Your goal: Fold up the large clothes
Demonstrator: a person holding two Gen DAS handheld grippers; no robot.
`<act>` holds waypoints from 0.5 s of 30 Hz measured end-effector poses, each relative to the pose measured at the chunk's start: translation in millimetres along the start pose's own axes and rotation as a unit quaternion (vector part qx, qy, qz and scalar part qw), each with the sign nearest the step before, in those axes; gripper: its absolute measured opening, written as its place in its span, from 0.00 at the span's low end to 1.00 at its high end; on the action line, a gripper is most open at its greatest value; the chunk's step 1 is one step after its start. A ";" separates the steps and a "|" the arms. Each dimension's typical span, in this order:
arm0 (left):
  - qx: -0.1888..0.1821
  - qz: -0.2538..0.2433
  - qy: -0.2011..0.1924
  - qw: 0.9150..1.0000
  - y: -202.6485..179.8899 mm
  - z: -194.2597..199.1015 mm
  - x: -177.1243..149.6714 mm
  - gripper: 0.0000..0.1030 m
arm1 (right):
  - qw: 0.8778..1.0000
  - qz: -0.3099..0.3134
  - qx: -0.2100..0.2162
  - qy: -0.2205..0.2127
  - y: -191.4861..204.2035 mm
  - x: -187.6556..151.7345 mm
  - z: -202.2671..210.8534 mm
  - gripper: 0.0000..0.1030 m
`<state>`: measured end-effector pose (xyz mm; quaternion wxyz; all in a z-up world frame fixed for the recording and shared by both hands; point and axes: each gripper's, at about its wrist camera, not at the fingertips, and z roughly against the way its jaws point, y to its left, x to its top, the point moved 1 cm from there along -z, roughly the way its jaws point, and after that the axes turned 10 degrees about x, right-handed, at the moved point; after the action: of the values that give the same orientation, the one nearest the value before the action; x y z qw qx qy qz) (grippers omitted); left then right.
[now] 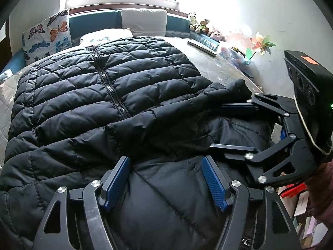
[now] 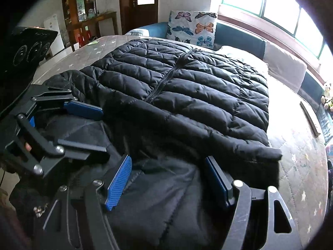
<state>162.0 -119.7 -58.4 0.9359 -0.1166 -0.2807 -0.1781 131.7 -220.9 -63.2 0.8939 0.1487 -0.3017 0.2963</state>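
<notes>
A large black quilted puffer jacket lies front up on the bed, zipper up the middle; it also shows in the right wrist view. One sleeve is folded across the body, its cuff toward the right. My left gripper is open, its blue pads low over the near part of the jacket. My right gripper is open too, over the same near part beside it. Each gripper shows in the other's view, the right one and the left one, both with jaws apart.
The jacket lies on a quilted mattress. A butterfly pillow and a beige cushion stand at the head under a window. Stuffed toys, a flat book and a pinwheel are at the right edge. Shelves and a door stand beyond.
</notes>
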 end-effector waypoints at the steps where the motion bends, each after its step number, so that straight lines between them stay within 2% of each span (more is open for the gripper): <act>1: 0.000 0.000 0.000 1.000 0.2 -0.2 0.1 0.72 | 1.000 -0.001 -0.001 0.001 -0.2 -0.9 2.2 0.76; 10: 0.002 0.000 -0.001 1.000 -0.5 2.7 -0.7 0.72 | 1.000 -0.010 -0.011 0.002 -7.9 -13.5 17.3 0.76; 15: 0.004 -0.017 -0.008 1.000 -4.7 23.1 -2.6 0.72 | 1.000 -0.018 0.001 -0.002 -12.7 -21.8 15.3 0.76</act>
<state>146.8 -115.9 -40.5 0.9308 -0.1098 -0.2909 -0.1921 118.6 -247.1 -66.2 0.8983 0.1556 -0.3009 0.2798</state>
